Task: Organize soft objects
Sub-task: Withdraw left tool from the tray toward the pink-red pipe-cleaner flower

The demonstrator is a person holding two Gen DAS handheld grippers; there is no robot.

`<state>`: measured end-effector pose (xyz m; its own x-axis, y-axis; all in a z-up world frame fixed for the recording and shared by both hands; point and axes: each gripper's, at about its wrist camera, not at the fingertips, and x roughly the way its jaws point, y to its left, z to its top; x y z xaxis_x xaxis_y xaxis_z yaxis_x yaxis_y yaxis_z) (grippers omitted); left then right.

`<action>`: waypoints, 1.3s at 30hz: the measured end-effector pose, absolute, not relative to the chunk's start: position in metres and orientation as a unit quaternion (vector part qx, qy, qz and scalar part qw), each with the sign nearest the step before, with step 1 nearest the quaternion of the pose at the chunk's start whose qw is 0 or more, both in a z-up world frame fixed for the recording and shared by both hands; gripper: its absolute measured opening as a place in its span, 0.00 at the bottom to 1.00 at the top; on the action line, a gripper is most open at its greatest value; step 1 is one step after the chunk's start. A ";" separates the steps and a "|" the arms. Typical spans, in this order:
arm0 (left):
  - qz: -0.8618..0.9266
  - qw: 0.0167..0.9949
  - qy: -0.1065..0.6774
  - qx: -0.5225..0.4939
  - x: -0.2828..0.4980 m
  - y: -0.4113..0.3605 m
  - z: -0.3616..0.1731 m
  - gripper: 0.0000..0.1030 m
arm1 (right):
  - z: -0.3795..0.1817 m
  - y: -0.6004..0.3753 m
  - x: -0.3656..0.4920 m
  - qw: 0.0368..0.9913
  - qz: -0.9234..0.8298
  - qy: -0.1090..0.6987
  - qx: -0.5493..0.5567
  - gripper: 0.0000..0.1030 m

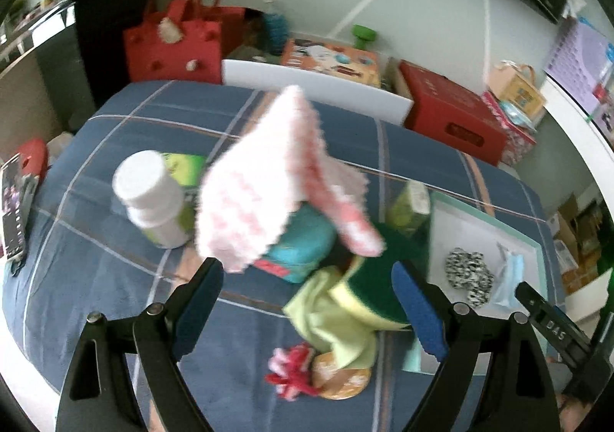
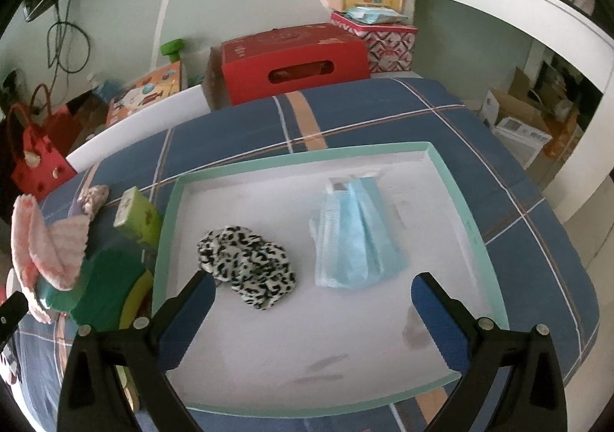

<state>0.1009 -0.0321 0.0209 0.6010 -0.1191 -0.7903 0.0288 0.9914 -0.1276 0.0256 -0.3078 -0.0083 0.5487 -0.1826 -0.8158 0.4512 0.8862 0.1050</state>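
On a blue plaid cloth, left of a shallow mint-rimmed tray [image 2: 456, 178], a pink fluffy cloth [image 1: 264, 178] lies draped over a pile of clutter. It looks light, limp and fuzzy, pale pink with darker pink trim, and would likely be best pinched at a loose folded edge. The left gripper [image 1: 307, 301] is spread wide and empty above the pile. In the tray rest a leopard-print scrunchie [image 2: 247, 270] and, to its right, a blue face mask [image 2: 357, 236]. The right gripper [image 2: 312, 311] hangs released, holding nothing, over the tray's near side
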 end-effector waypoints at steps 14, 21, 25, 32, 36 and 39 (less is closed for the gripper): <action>0.009 0.888 0.457 -0.052 0.089 0.022 0.005 0.87 | 0.003 -0.241 0.027 0.886 -0.118 0.436 0.099 1.00; 0.009 0.874 0.481 -0.075 0.089 0.043 -0.011 0.87 | -0.002 -0.216 0.023 0.885 -0.084 0.450 0.089 1.00; 0.000 0.866 0.495 -0.069 0.087 0.041 -0.022 0.88 | -0.005 -0.204 0.017 0.883 -0.073 0.456 0.079 1.00; -0.023 0.851 0.521 -0.053 0.080 0.032 -0.040 0.88 | -0.017 -0.188 0.009 0.870 -0.062 0.484 0.067 1.00; -0.033 0.843 0.535 -0.040 0.076 0.025 -0.047 0.88 | -0.020 -0.177 0.004 0.867 -0.048 0.493 0.054 1.00; -0.043 0.837 0.544 -0.038 0.074 0.021 -0.051 0.88 | -0.023 -0.170 0.003 0.864 -0.035 0.500 0.050 1.00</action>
